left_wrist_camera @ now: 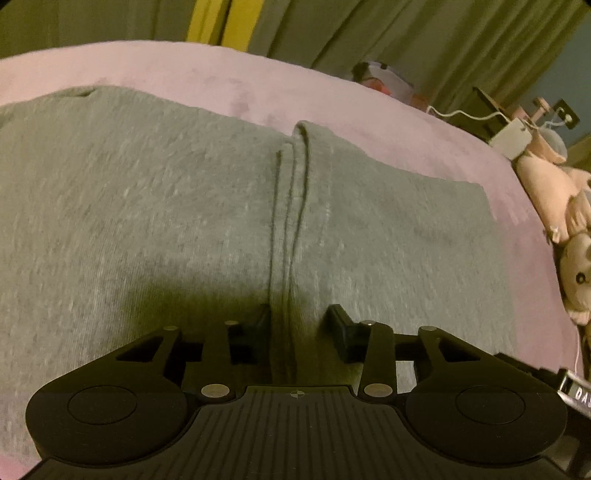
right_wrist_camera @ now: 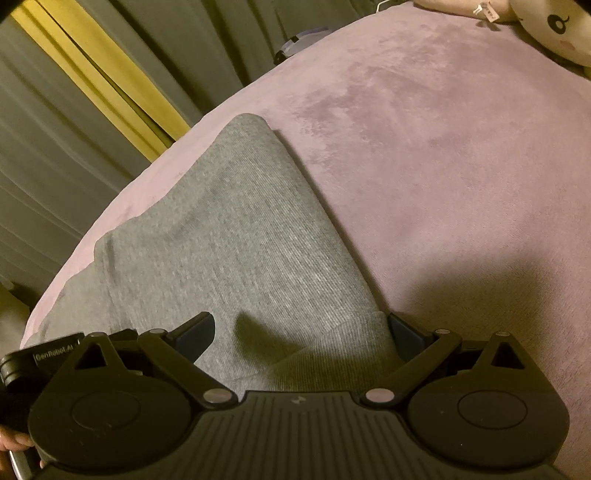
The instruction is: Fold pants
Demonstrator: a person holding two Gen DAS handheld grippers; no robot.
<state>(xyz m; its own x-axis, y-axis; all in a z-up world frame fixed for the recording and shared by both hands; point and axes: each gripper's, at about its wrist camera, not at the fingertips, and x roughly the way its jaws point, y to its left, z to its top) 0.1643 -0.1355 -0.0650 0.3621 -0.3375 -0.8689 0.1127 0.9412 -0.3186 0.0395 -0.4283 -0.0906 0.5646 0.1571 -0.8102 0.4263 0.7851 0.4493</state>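
Left tongs (left_wrist_camera: 301,325) straddle the grey pants' (left_wrist_camera: 147,221) seam unclamped; right tongs (right_wrist_camera: 301,334) gape wide.

A mauve plush bedspread (right_wrist_camera: 424,155) covers the bed, dimly lit in warm light with soft shadows. Grey-green curtains (left_wrist_camera: 388,33) hang behind it, parted by a yellow strip (right_wrist_camera: 107,85). Plush toys (left_wrist_camera: 554,199) crowd the bed's edge beside a white charger and cable (left_wrist_camera: 511,138).
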